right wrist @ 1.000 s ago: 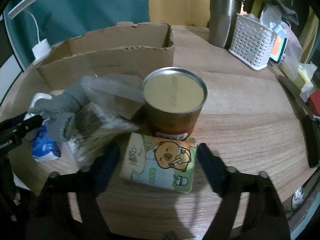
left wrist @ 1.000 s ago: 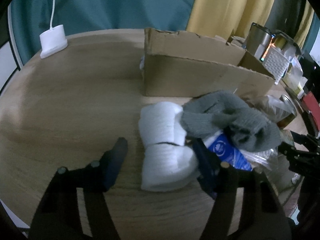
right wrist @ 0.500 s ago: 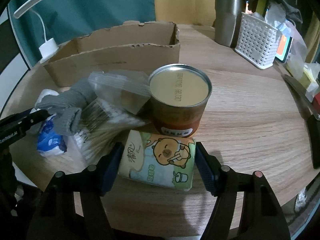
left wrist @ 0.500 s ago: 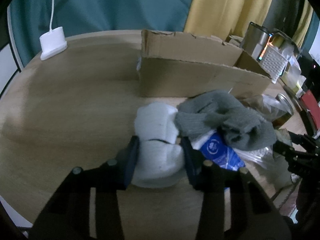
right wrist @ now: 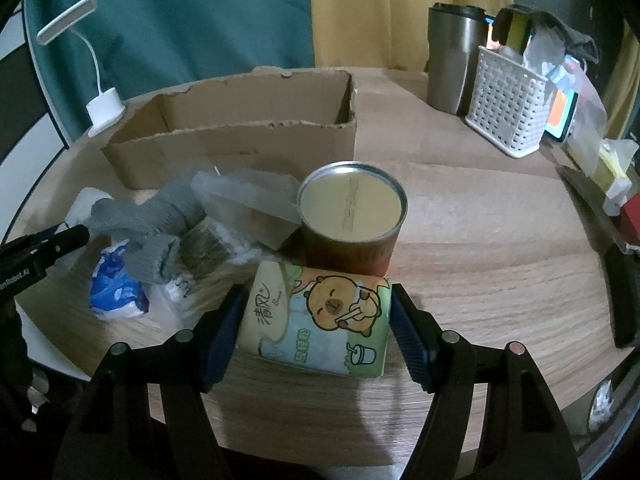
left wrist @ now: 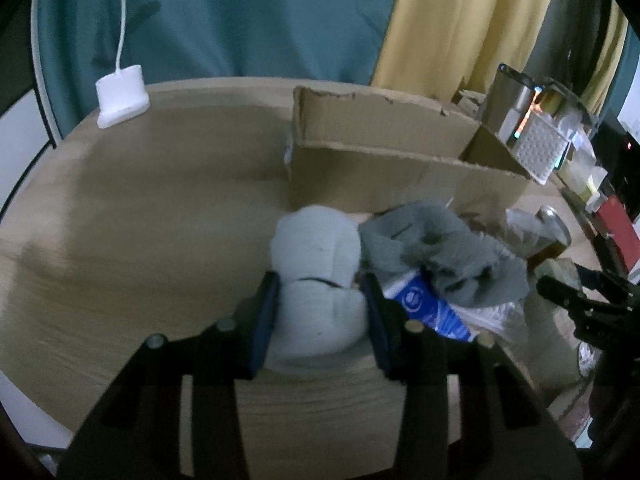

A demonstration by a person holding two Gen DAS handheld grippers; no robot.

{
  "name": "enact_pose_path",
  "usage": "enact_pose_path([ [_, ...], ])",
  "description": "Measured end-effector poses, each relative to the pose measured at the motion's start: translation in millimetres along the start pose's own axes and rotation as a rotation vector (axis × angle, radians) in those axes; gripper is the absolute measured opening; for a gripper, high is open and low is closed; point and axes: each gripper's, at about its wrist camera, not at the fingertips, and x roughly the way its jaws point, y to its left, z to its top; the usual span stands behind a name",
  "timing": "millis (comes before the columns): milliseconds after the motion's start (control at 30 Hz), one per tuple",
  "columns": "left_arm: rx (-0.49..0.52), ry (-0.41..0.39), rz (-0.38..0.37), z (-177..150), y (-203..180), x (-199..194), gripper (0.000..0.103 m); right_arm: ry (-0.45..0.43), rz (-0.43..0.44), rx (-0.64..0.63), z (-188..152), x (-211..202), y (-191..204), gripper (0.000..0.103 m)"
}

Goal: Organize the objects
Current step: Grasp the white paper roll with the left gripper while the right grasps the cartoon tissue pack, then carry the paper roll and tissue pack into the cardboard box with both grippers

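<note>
Left gripper (left wrist: 320,312) clamped on one soft white sock roll (left wrist: 316,280), by one crumpled grey knit sock (left wrist: 440,252). Right gripper (right wrist: 316,320) squeezing one printed tissue pack (right wrist: 320,320), touching one round tin (right wrist: 352,220). One cardboard box (right wrist: 240,148) behind, on wood-grain table (right wrist: 480,240).

Left gripper (left wrist: 320,312) angled steeply downward, jaws clamped hard from both sides on a white sock bundle (left wrist: 316,280), blue pads pressed into the soft fabric. Right gripper (right wrist: 316,320) likewise tilted downward, jaws pressed against the two short ends of a tissue pack (right wrist: 320,316), one pad flat on each side. Black linkage bars of both grippers spread toward the camera. No hand or sleeve visible.
</note>
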Motion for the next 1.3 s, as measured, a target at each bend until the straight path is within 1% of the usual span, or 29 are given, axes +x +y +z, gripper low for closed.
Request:
enact_pose_path([
  [367, -0.005, -0.055, -0.004, 16.9, -4.7, -17.1, 0.042, -0.051, 0.009, -0.012, 16.6, -19.5, -0.3, 0.073],
  [833, 0.010, -0.099, -0.037, 39.8, -20.0, -26.4, 0.042, -0.093, 0.014, -0.029, 40.1, -33.3, 1.4, 0.073],
  [1300, 0.024, -0.094, -0.063, 61.4, -31.2, -18.7, 0.042, -0.115, 0.019, -0.036, 66.5, -32.1, -2.3, 0.073],
])
